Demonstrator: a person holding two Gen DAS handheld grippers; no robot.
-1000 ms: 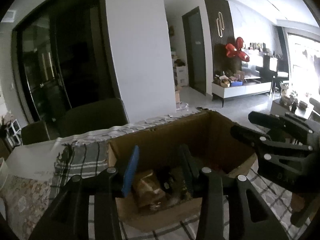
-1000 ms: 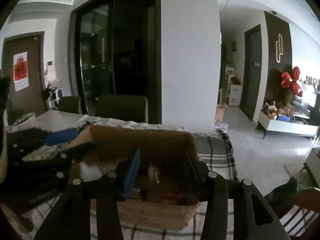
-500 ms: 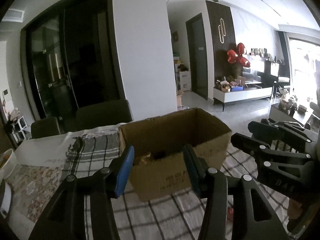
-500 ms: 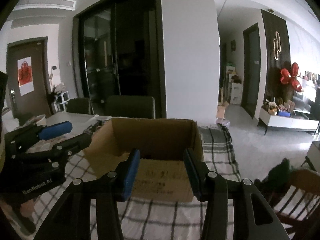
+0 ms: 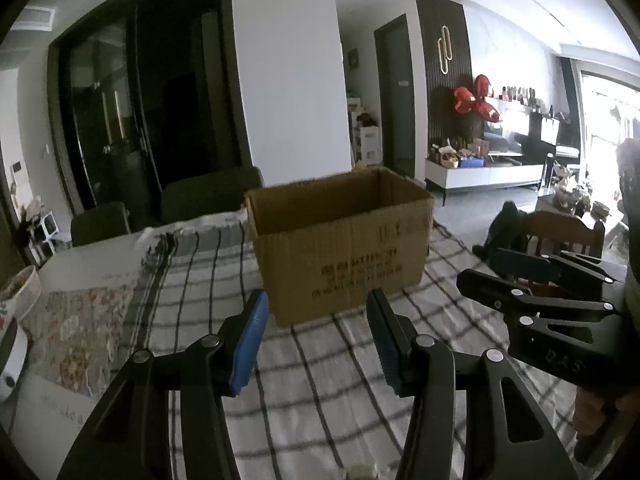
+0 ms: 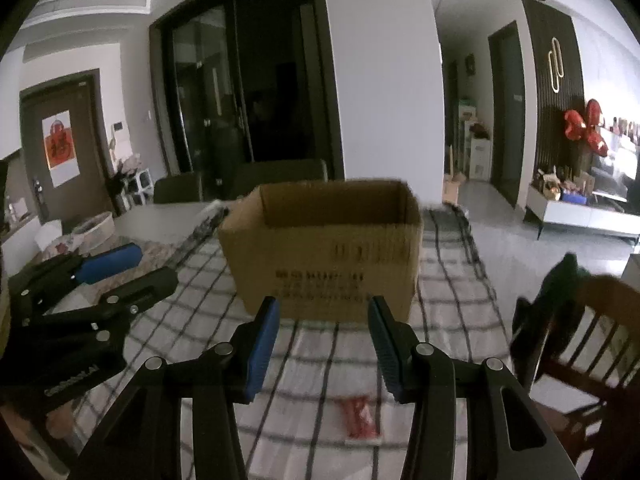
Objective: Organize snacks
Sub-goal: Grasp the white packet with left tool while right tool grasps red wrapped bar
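An open brown cardboard box stands on the checked tablecloth; it also shows in the right wrist view. Its contents are hidden from this low angle. My left gripper is open and empty, a short way in front of the box. My right gripper is open and empty, also in front of the box. A small red snack packet lies on the cloth below the right gripper. The right gripper shows at the right of the left wrist view, the left gripper at the left of the right wrist view.
A floral cloth and a white bowl lie at the table's left. Dark chairs stand behind the table. A wooden chair stands at the table's right side. A white pillar rises behind the box.
Both grippers have pulled back and down from over the box. Earlier I looked into the box at the snacks; now I see its front wall and more tablecloth.
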